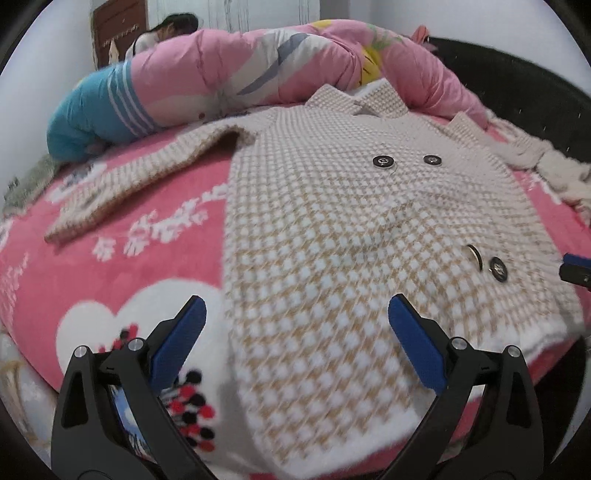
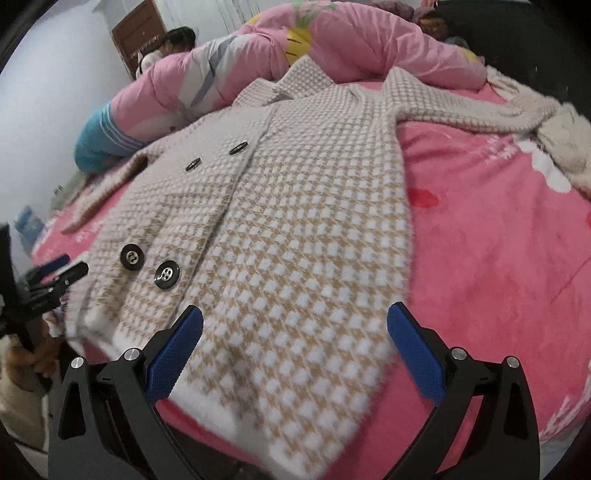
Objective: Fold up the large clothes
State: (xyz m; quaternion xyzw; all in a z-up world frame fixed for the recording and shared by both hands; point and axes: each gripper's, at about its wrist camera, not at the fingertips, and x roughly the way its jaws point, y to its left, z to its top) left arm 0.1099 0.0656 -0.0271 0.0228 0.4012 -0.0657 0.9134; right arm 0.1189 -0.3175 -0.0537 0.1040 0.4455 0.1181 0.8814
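Note:
A beige and white houndstooth coat (image 1: 332, 206) with black buttons lies flat, front up, on a pink bed sheet (image 1: 110, 229); it also shows in the right wrist view (image 2: 295, 221). Its left sleeve (image 1: 147, 173) stretches out to the left, its right sleeve (image 2: 480, 114) to the right. My left gripper (image 1: 297, 332) is open, hovering over the coat's lower left hem. My right gripper (image 2: 295, 339) is open, over the lower right hem. The right gripper's tip shows at the left view's right edge (image 1: 576, 269); the left gripper shows at the right view's left edge (image 2: 55, 277).
A rolled pink and blue duvet (image 1: 221, 81) lies along the far side of the bed. A person with dark hair (image 1: 173, 26) is behind it. A black headboard (image 1: 517, 88) curves at the far right. The pink sheet (image 2: 498, 258) lies bare right of the coat.

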